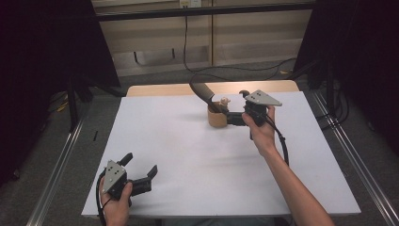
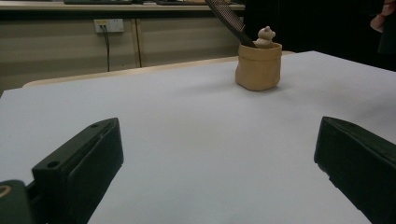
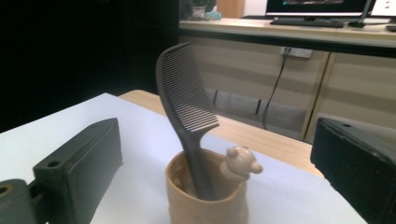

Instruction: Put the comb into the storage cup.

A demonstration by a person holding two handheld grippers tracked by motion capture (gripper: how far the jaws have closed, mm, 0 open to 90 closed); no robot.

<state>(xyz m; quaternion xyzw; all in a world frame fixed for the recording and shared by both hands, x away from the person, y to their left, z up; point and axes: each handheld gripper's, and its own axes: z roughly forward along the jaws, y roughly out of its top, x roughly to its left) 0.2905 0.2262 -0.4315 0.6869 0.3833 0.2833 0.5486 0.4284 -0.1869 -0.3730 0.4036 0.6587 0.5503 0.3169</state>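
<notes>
A tan cup [image 1: 217,117] stands at the back middle of the white table [image 1: 188,155]. A dark comb [image 1: 203,92] leans out of it, teeth up and tilted left, and a small tan bear figure [image 1: 225,100] sits at its rim. My right gripper [image 1: 235,106] is just right of the cup, jaws open and apart from it. In the right gripper view the cup [image 3: 205,205], comb [image 3: 184,88] and bear [image 3: 240,163] sit between the spread jaws of that gripper [image 3: 215,140]. My left gripper [image 1: 140,165] rests open near the front left corner, holding nothing.
In the left gripper view the cup [image 2: 258,67] stands far ahead beyond the open jaws of the left gripper [image 2: 219,140]. A wooden table edge [image 1: 160,89] runs behind the white sheet. Cables and dark stands lie on the floor beyond and beside the table.
</notes>
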